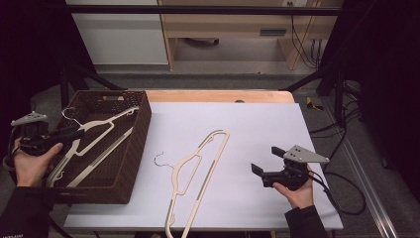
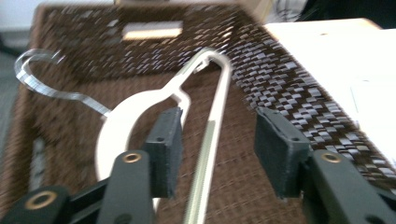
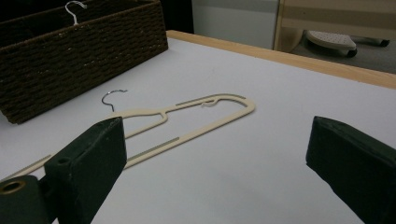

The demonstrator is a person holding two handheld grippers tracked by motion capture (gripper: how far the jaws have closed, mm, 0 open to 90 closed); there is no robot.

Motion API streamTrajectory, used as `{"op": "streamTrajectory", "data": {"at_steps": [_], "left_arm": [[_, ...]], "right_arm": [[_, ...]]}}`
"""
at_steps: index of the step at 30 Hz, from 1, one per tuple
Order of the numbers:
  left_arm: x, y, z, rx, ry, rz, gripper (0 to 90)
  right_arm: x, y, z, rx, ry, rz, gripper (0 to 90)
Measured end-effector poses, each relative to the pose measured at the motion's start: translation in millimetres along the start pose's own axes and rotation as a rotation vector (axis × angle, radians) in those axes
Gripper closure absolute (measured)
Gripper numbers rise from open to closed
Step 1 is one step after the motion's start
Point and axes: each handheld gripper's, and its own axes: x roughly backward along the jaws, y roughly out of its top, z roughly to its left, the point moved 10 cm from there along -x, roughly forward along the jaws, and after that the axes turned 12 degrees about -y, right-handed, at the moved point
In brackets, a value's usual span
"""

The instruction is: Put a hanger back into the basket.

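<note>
A wooden table with a light-brown edge (image 1: 218, 95) is seen from above, most of its top covered by a pale lavender-white sheet (image 1: 257, 134). On the left part of the table a dark brown woven rectangular basket (image 1: 141, 124) is set, with a cut-out handle in its far wall. Inside it a cream-coloured flat plastic hanger with a metal hook (image 1: 94, 144) is laid, its hook toward the far left corner.

The left gripper (image 1: 74, 133) is held over the near left part of the basket, above that hanger. In the left gripper view its black jaws are seen parted, with the hanger's long bar (image 2: 210, 140) running between the pads; the pads are not pressed on it, so the hanger is released and lies on the basket's floor.

A second cream-coloured hanger with grey strips and a thin wire hook (image 1: 198, 168) is laid on the pale sheet, just right of the basket and apart from it, its far end pointing away from the person.

The right gripper (image 1: 265, 161) is held low over the sheet, well to the right of that hanger. In the right gripper view its jaws are spread wide, with nothing between them.

Beyond the table a grey floor, a white cabinet (image 1: 119, 34) and a light wooden unit (image 1: 233, 25) are seen. Black cables (image 1: 307, 44) hang at the right, and a dark frame bar crosses the top.
</note>
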Motion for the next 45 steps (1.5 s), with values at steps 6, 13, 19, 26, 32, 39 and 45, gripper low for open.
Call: {"op": "streamTrajectory", "data": {"at_steps": [6, 13, 19, 26, 32, 39, 45], "left_arm": [[-6.8, 10.5, -46.7, -0.076, -0.059, -0.067, 29.1], [-18.5, 8.9, -92.9, -0.132, -0.092, -0.095, 12.6], [-29.0, 4.4, -118.1, -0.146, -0.118, -0.104, 9.3], [-46.6, -8.9, -155.6, -0.168, -0.169, -0.089, 8.8], [-60.5, -26.8, -184.5, -0.198, -0.209, -0.047, 10.4], [-84.5, -41.7, -201.4, -0.2, -0.242, -0.002, 13.2], [-110.5, -51.7, -207.8, -0.198, -0.258, 0.048, 17.8]], "right_arm": [[-0.5, 1.6, 0.8, 0.001, 0.003, -0.005, 4.9], [-3.5, 0.4, 3.5, 0.004, 0.004, -0.002, 4.9], [-5.2, -1.9, 6.0, 0.009, 0.01, 0.005, 4.8], [-7.4, -1.5, 7.7, 0.014, 0.018, 0.003, 4.6], [-10.7, 0.2, 15.9, 0.012, 0.038, -0.007, 5.4], [-15.3, 1.1, 24.3, 0.024, 0.049, -0.001, 5.9], [-18.5, -0.4, 29.7, 0.031, 0.063, 0.014, 6.2]]}}
